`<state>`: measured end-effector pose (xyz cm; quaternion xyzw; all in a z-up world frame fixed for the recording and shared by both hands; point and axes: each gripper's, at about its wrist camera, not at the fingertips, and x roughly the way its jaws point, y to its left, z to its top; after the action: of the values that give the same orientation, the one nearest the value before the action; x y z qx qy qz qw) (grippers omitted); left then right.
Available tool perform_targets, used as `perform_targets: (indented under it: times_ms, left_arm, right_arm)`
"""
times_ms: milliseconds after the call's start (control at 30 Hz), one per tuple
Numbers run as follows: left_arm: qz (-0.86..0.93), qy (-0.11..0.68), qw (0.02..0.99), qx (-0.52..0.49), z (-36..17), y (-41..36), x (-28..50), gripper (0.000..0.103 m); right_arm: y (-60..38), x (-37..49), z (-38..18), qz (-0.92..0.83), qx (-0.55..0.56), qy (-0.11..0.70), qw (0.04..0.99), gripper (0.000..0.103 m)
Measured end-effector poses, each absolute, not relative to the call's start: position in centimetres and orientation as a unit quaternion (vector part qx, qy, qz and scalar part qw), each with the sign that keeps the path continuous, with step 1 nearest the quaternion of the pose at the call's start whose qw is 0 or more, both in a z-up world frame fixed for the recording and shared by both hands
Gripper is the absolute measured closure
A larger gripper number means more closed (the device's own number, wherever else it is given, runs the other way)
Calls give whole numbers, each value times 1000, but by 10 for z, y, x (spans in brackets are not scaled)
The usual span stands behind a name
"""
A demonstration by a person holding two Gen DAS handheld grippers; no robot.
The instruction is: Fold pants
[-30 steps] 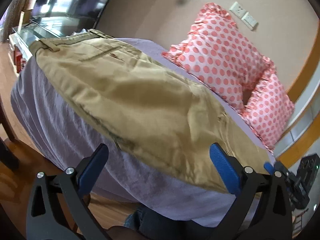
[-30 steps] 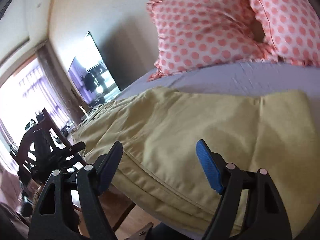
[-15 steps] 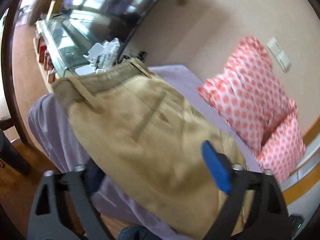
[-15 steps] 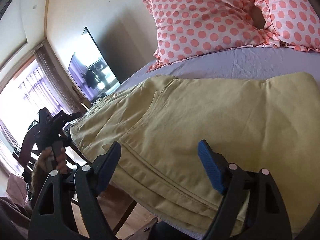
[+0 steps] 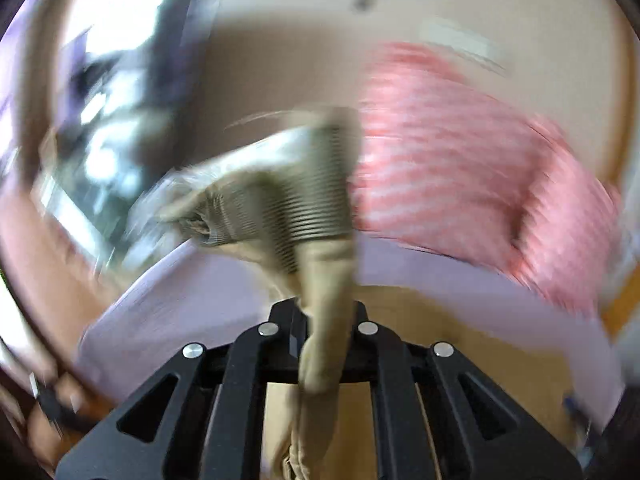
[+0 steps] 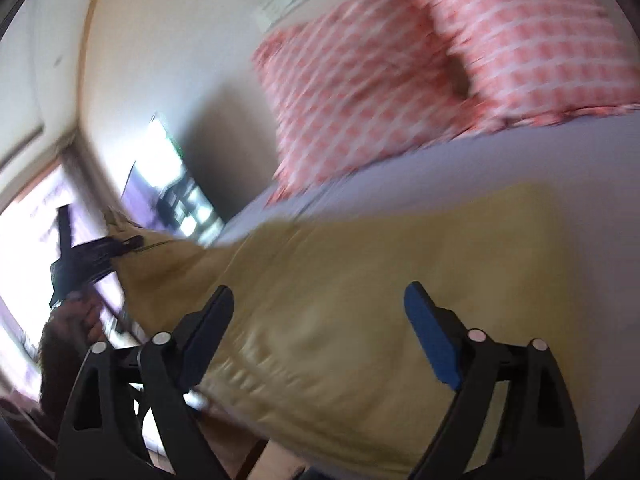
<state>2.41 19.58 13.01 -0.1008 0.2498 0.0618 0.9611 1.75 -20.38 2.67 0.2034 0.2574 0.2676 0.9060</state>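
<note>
The khaki pants [image 6: 360,300] lie spread on the lavender bed [image 6: 520,152]. My left gripper [image 5: 326,316] is shut on the pants [image 5: 324,320] at their waist end and holds that end lifted off the bed; the fabric hangs from the closed jaws. In the right wrist view the left gripper [image 6: 116,246] shows at the far left with the raised pants edge. My right gripper [image 6: 320,320] is open and empty, its blue pads just above the near part of the pants. Both views are motion-blurred.
Two pink polka-dot pillows [image 6: 400,72] lean on the wall at the head of the bed; they also show in the left wrist view [image 5: 460,160]. A TV [image 6: 180,200] and a bright window [image 6: 28,240] are at the left. Wooden floor lies below the bed edge.
My left gripper moved to the pants' waist end, shut on it and lifted it. My right gripper stayed open over the pants, shifting slightly.
</note>
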Motion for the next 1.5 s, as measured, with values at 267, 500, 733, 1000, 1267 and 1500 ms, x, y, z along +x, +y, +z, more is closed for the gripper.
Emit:
perform_targets:
  times_ms: [267,500,733,1000,1267,1500]
  left_arm:
    - [-234,268,928,108,96,-74,24,91]
    - [-281,325,880,201,18,-137,5,77]
    - [-291,290,910,60,76,-29,1,35]
    - [-155,448,877,-74,29,98,108,31]
    - [-234,479,832,-150,16,106,145,22]
    - [-243,509,786,-251,-2,137,172,96]
  right_arm:
    - [-335,-5,36,138,325,207,913,9]
    - [-359,4,22,159,336,260,891,9]
    - [-328,61,4,212,278,366,862,36]
    - [-310,83,-5,223,239,391,860,54]
    - [-316,99,-17,273,298,417,814,83]
    - [-329,102,-25,337,404,407,747,88]
